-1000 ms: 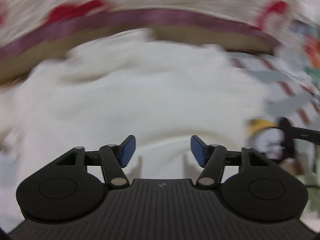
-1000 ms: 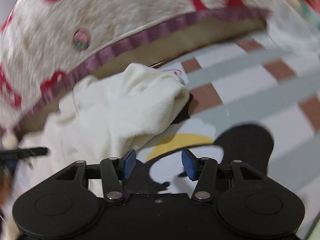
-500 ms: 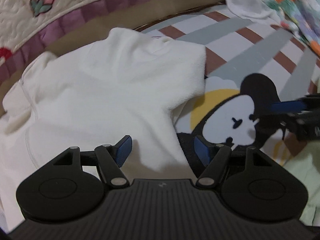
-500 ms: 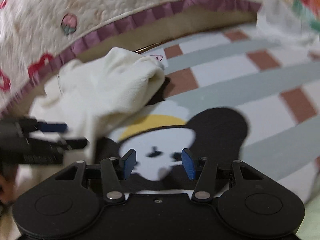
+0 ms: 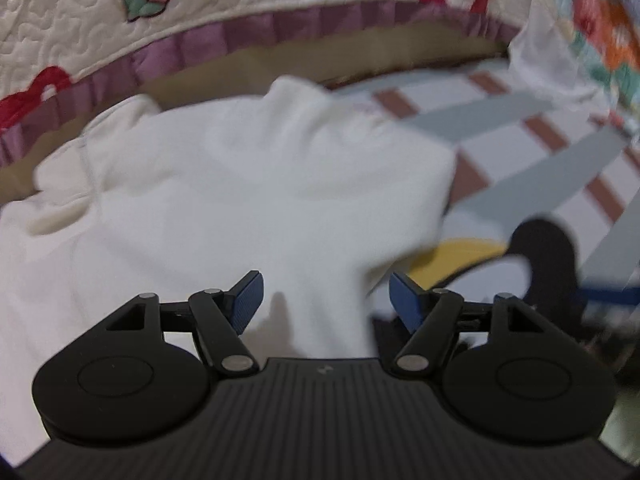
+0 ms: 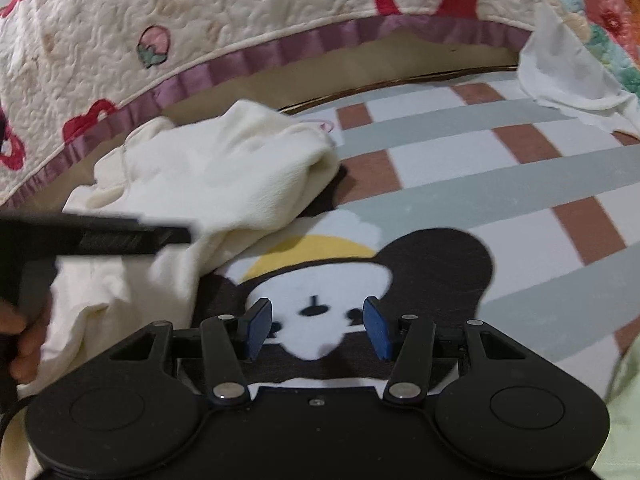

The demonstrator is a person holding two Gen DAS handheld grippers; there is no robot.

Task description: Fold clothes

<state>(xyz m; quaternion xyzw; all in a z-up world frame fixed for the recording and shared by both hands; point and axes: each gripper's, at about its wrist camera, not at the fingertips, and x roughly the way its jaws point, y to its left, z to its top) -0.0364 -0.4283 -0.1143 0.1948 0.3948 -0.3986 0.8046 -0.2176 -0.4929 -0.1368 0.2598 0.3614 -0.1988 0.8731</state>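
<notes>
The left tool (image 5: 325, 298) hangs tilted down over a cream fleece garment (image 5: 248, 200), its blue pads (image 5: 248, 298) spreading apart at this moment with nothing pinched between them; the fleece lies under the gap, and one pad throws a small shadow onto it. The right tool (image 6: 318, 328) stands partly open and grips nothing, its pads (image 6: 258, 330) framing the white face of a cartoon mouse print (image 6: 320, 312) on the play mat (image 6: 500, 184) below. In the right wrist view the left tool (image 6: 96, 236) shows as a blurred dark bar crossing the garment (image 6: 216, 176), with a hand (image 6: 26, 334) on its handle at the left margin. The garment lies crumpled on the mat's far left part, one rounded fold reaching toward the mat's middle and its nearer edge overlapping the yellow and black parts of the print. The mat carries grey and brown stripes on white. Along the mat's far edge runs a quilted cream blanket (image 6: 248, 20) with strawberry and red bear patches and a purple ruffled trim (image 6: 248, 60). At the far right corner a white cloth (image 6: 560, 72) hangs down onto the mat beside a flowered quilt (image 6: 596, 4). A pale green fabric (image 6: 628, 380) shows at the near right edge.
</notes>
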